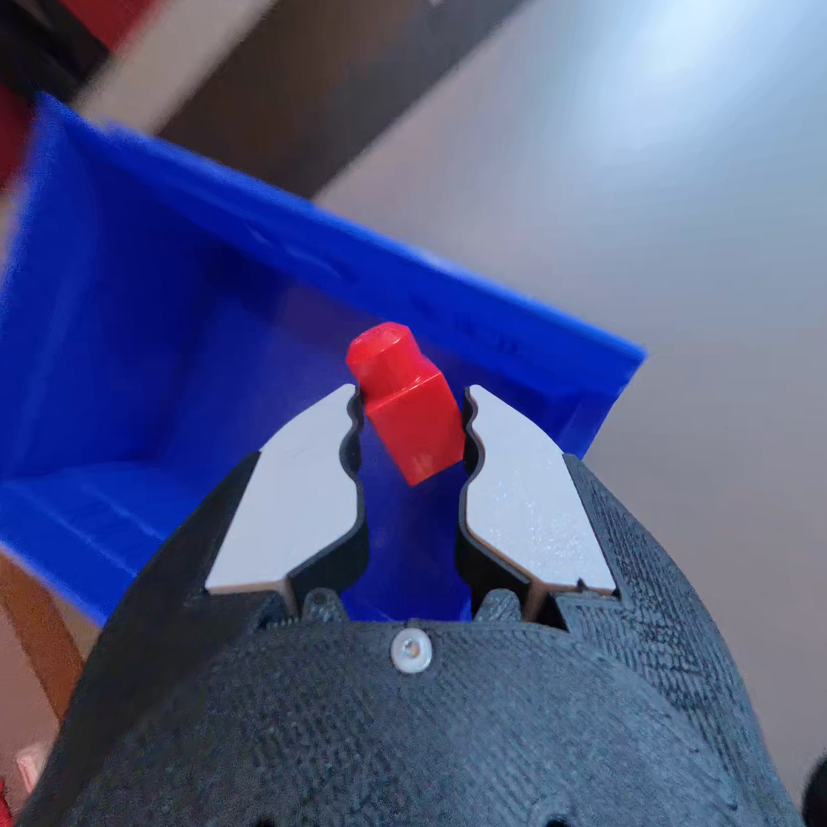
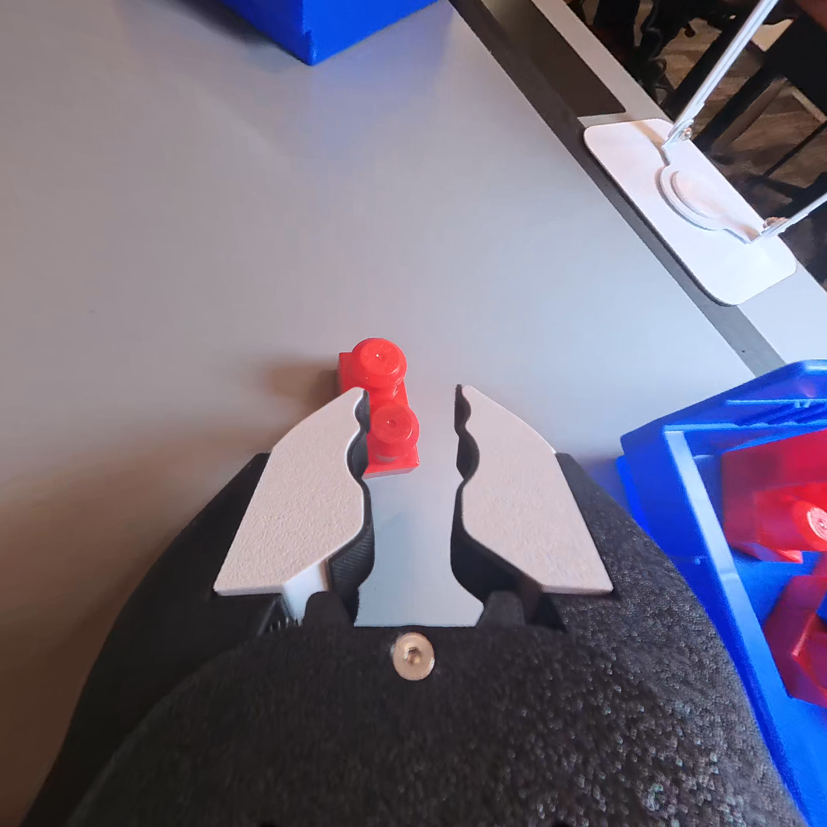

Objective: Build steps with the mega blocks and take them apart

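In the left wrist view my left gripper (image 1: 411, 394) is shut on a small red one-stud block (image 1: 411, 425). The block sits tilted between the fingertips, stud pointing up and away, above the inside of a blue bin (image 1: 134, 335). In the right wrist view my right gripper (image 2: 411, 391) is open over the grey table (image 2: 223, 201). A red block piece with two studs (image 2: 389, 416) stands on the table between the fingers, close against the left finger (image 2: 313, 470) and apart from the right one.
A second blue bin (image 2: 662, 514) holding several red blocks stands at the right of the right gripper. The corner of another blue bin (image 2: 322, 27) shows at the far side. A white lamp base (image 2: 693, 206) sits by the table's dark right edge. My hands' fingertips stand some 40 cm from each other.
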The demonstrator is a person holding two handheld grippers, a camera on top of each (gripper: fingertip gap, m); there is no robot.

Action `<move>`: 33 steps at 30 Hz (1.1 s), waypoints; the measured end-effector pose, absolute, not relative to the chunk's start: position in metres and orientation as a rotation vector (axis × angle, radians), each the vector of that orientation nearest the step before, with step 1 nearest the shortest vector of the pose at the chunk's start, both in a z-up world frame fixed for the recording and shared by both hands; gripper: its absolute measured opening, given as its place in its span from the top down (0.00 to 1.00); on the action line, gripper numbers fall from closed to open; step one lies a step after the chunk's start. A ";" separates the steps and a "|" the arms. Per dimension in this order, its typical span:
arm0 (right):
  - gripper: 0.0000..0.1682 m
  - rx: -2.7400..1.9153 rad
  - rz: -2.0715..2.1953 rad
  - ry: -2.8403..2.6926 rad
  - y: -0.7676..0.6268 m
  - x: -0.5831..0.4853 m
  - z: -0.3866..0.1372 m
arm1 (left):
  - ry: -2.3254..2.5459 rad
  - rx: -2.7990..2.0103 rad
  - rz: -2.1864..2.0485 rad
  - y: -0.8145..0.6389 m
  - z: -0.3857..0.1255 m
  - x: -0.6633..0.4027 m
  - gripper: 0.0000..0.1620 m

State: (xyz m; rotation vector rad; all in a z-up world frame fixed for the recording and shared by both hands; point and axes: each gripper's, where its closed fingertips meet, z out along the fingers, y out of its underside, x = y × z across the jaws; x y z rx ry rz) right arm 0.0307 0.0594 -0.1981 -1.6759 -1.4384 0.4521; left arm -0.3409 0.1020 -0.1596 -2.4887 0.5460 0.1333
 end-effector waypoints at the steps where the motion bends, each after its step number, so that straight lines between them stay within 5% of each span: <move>1: 0.78 -1.679 0.477 -1.437 0.059 0.030 -0.198 | 0.553 -2.374 0.153 0.106 -0.139 -0.332 0.73; 7: 0.74 -1.719 0.556 -1.452 0.053 0.025 -0.209 | 0.842 -1.724 -0.243 0.071 -0.068 -0.181 0.73; 12: 0.74 -1.746 0.534 -1.479 0.052 0.023 -0.219 | 1.004 -1.644 -0.610 0.035 -0.128 -0.078 0.73; 19: 0.74 -1.755 0.519 -1.490 0.054 0.026 -0.225 | 1.271 -1.770 -0.591 0.023 -0.211 -0.050 0.73; 33: 0.75 -1.757 0.501 -1.511 0.053 0.025 -0.229 | 1.365 -1.803 -0.478 0.010 -0.211 -0.092 0.74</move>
